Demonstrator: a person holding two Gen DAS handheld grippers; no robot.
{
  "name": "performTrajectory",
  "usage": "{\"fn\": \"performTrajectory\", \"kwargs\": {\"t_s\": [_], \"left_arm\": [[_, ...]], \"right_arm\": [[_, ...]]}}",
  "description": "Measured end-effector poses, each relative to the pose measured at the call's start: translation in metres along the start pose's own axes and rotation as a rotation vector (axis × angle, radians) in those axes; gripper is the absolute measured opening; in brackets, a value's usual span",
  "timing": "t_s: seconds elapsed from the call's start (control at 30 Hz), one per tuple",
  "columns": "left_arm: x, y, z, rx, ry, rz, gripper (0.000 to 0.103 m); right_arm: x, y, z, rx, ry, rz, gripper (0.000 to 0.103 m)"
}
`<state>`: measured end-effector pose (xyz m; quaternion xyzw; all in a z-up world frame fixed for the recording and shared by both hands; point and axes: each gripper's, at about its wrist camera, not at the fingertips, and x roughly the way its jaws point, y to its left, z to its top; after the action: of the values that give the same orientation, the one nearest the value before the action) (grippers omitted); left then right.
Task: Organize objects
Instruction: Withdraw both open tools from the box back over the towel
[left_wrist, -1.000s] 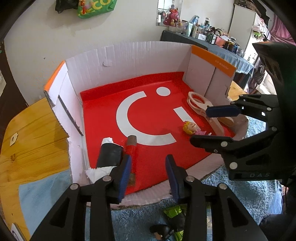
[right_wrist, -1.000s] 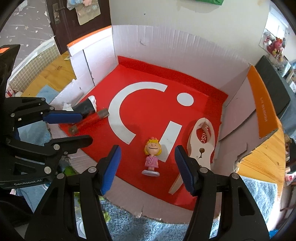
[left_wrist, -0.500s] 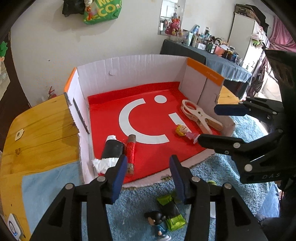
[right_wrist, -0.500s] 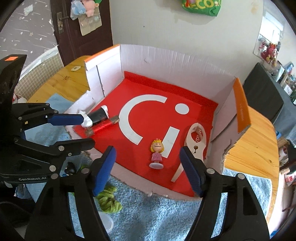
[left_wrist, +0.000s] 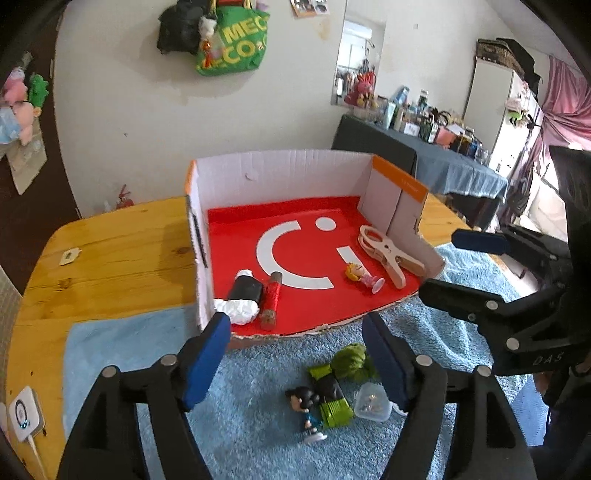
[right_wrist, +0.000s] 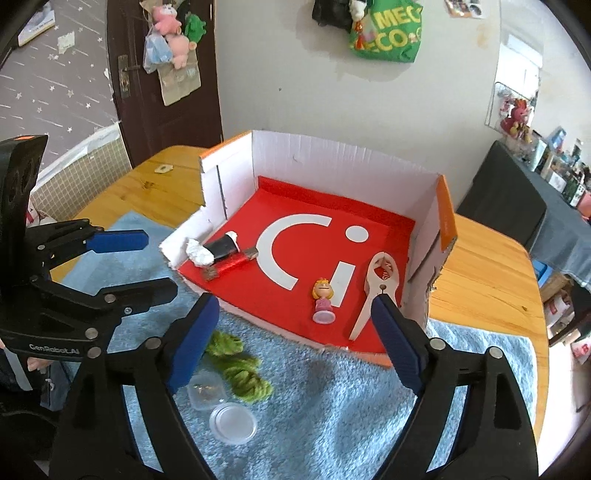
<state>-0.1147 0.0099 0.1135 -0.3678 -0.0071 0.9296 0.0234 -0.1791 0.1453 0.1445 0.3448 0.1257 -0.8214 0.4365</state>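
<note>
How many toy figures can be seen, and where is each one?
2. The blonde figure stands inside the box; the dark-haired figure lies on the blue mat. Others may be hidden.

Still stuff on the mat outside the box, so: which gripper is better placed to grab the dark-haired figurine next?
Probably the left gripper: open, with the dark-haired figurine just below its fingers. The right wrist view doesn't show it.

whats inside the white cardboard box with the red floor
Inside the white cardboard box: a blonde pink-dress figurine, a cream plastic clamp, a red glittery tube and a black roll stuffed with white paper. Nothing looks covered.
</note>
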Motion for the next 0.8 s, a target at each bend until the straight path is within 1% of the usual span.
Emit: {"fn": "performTrajectory", "kwargs": {"t_s": [0.07, 0.1, 0.13, 0.23, 0.37, 0.53, 0.67, 0.8], "left_arm": [[-0.01, -0.002, -0.004, 0.003, -0.023, 0.018, 0.083], [-0.015, -0.003, -0.007, 0.001, -0.035, 0.024, 0.084], [-0.02, -0.003, -0.01, -0.003, -0.048, 0.03, 0.085], [-0.028, -0.003, -0.018, -0.018, -0.062, 0.032, 0.088], [-0.034, -0.004, -0.032, -0.033, -0.06, 0.027, 0.089], [-0.037, -0.007, -0.051, -0.046, -0.053, 0.039, 0.09], [-0.034, -0.011, -0.065, -0.051, -0.033, 0.054, 0.091], [-0.031, -0.013, -0.073, -0.056, -0.016, 0.055, 0.091]], "right_arm": [[-0.004, 0.004, -0.002, 0.002, -0.013, -0.007, 0.089], [-0.008, 0.006, -0.005, 0.005, -0.023, -0.015, 0.093], [-0.011, 0.008, -0.007, 0.005, -0.03, -0.02, 0.095], [-0.019, 0.014, -0.015, 0.004, -0.054, -0.033, 0.095], [-0.022, 0.017, -0.025, 0.031, -0.068, -0.024, 0.095], [-0.025, 0.023, -0.041, 0.052, -0.091, -0.05, 0.095], [-0.023, 0.026, -0.056, 0.077, -0.096, -0.05, 0.095], [-0.015, 0.025, -0.069, 0.102, -0.082, -0.056, 0.095]]}}
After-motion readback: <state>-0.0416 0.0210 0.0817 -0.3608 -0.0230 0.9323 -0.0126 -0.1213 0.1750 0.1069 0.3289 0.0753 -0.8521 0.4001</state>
